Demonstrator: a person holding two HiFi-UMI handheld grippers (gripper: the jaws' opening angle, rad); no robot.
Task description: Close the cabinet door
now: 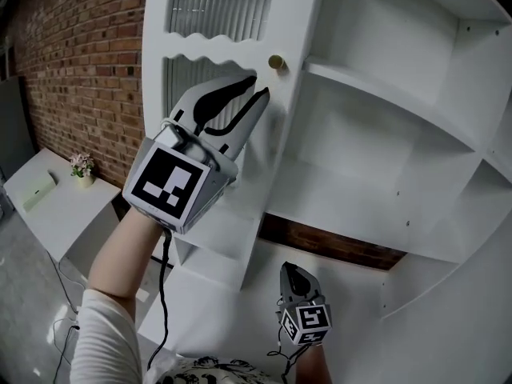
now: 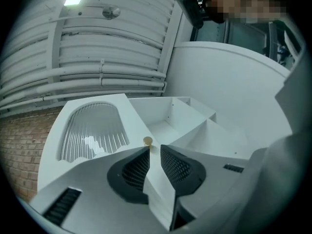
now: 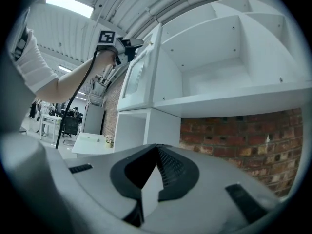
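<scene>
The white cabinet stands open, its door swung out to the left. The door has a ribbed glass panel and a small brass knob near its free edge. My left gripper is raised against the door's front, fingertips just below the knob and slightly apart, gripping nothing. In the left gripper view the knob sits just past the left gripper, and the door's edge shows in the narrow gap. My right gripper hangs low in front of the cabinet, shut and empty, with fingertips meeting in the right gripper view.
A brick wall runs behind and left of the cabinet. A low white table at the left carries a small potted plant and a pale box. A black cable hangs from the left gripper. Open shelves lie to the right.
</scene>
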